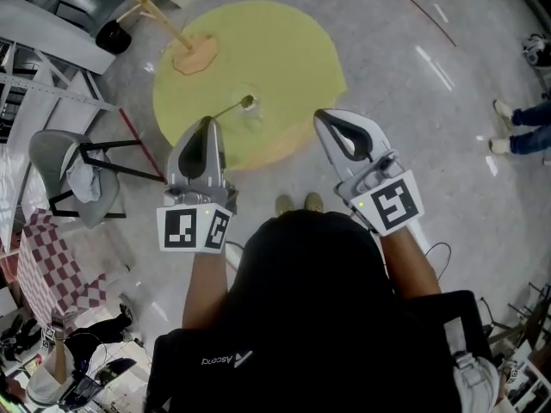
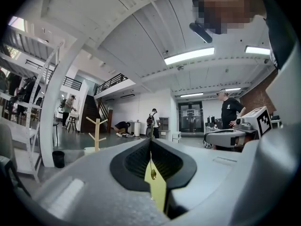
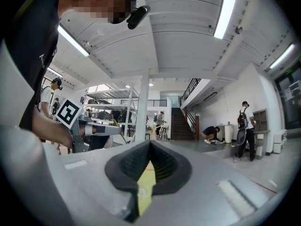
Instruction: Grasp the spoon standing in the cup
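Head view | my left gripper [image 1: 207, 127] clenched on nothing, my right gripper [image 1: 325, 120] likewise, both over the table's [image 1: 293, 50] near edge | spoon [image 1: 231, 108] stands in the cup [image 1: 250, 112] just beyond, untouched, nearer my left jaws, leaning toward them.

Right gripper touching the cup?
Apart. Head view shows bare yellow table between the right gripper and the cup.

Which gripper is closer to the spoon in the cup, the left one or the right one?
Left. The left gripper has its tip close to the spoon handle's end, left of the cup. The right gripper is farther, off to the cup's right.
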Motion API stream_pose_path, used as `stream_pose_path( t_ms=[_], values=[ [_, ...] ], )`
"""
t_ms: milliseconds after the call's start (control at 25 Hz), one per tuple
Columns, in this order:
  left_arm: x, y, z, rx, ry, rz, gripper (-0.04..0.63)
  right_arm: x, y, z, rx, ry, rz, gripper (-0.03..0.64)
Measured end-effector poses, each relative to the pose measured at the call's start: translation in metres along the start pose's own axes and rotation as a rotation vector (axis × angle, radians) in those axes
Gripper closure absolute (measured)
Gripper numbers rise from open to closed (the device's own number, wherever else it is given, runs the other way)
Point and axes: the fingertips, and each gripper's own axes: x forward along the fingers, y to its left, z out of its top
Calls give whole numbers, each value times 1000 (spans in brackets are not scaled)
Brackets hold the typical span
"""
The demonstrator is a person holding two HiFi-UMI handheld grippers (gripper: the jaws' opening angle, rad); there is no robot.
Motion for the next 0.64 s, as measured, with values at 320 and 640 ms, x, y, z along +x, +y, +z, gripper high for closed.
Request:
stream_pose_path(
  t_ms=[320, 640],
  values=[
    [-5, 2, 0, -2, -3, 4, 581, 0, 7, 2, -7, -6, 6, 614],
    [-7, 2, 2, -6, -5, 4, 581, -2, 9, 3, -13, -1, 7, 614]
  ],
)
